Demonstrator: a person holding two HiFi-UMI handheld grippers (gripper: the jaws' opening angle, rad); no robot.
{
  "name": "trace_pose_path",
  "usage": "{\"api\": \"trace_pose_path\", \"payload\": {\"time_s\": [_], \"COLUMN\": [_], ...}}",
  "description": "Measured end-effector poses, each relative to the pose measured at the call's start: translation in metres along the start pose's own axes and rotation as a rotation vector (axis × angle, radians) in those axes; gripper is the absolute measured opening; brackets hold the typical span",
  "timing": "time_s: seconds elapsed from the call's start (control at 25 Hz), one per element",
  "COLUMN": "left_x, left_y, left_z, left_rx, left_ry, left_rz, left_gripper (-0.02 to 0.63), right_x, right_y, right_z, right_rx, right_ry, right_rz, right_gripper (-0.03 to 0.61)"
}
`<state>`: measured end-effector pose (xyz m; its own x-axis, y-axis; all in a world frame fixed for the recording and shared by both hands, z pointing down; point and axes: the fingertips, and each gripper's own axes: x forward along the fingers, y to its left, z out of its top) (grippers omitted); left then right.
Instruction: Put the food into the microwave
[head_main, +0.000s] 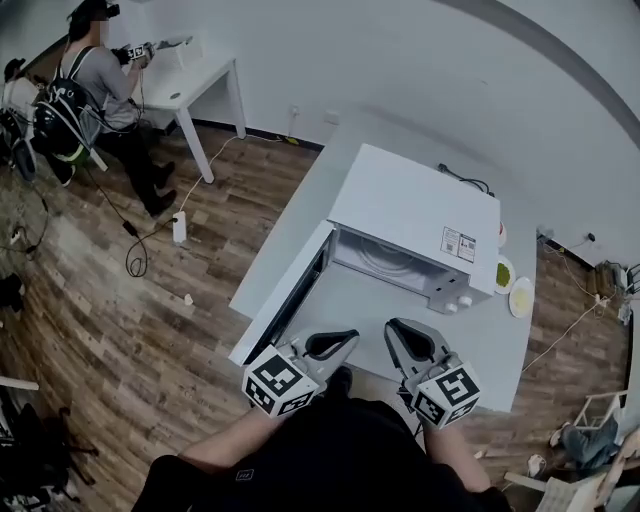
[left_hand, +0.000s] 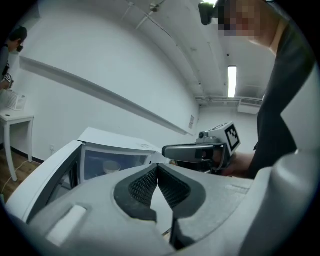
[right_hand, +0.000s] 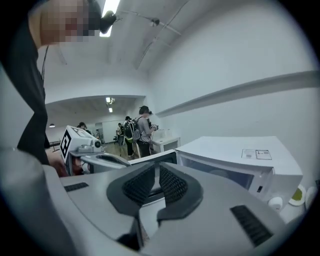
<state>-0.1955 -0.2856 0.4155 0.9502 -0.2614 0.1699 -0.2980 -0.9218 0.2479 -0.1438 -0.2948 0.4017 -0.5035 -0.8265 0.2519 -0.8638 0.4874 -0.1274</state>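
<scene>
Forearms (head_main: 232, 442) rise from 6 o'clock in the head view, both held near level. The left gripper (head_main: 348, 340) points to 2 o'clock, its fingers (left_hand: 142, 185) closed tip to tip on nothing. The right gripper (head_main: 393, 330) points to 11 o'clock, its fingers (right_hand: 172, 185) a narrow slit apart and empty. On the tabletop (head_main: 480, 350) the microwave (head_main: 410, 205) runs lengthwise from 10 to 4 o'clock, its mouth facing 7 o'clock and its door (head_main: 290, 300) open. The green food (head_main: 504, 274) sits in a dish just off its 4 o'clock end, beside a pale plate (head_main: 521, 297).
</scene>
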Motion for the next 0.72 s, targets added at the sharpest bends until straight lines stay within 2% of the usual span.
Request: {"api": "trace_pose_path", "payload": {"time_s": [0.16, 0.28, 0.36, 0.48, 0.72], "left_x": [0.003, 0.009, 0.013, 0.024, 0.050], "left_y": [-0.011, -0.023, -0.032, -0.042, -0.066], "left_z": [0.011, 0.021, 0.032, 0.046, 0.059], "left_rx": [0.020, 0.027, 0.058, 0.092, 0.094], "left_ry": [-0.022, -0.043, -0.055, -0.070, -0.107], "left_rz": [-0.056, -0.059, -0.053, -0.032, 0.020], "left_gripper": [0.008, 0.008, 0.008, 0.008, 0.008], "right_x": [-0.014, -0.030, -0.041, -0.060, -0.107], "right_y": [0.007, 0.011, 0.013, 0.009, -0.010], "right_z": [0.007, 0.009, 0.017, 0.024, 0.016], "right_rx": [-0.022, 0.024, 0.065, 0.067, 0.014], "right_ry": [-0.006, -0.046, -0.109, -0.155, -0.141], "right_rz": [-0.035, 0.001, 0.048, 0.094, 0.077], "right_gripper": [0.038, 0.038, 0.023, 0.015, 0.014]}}
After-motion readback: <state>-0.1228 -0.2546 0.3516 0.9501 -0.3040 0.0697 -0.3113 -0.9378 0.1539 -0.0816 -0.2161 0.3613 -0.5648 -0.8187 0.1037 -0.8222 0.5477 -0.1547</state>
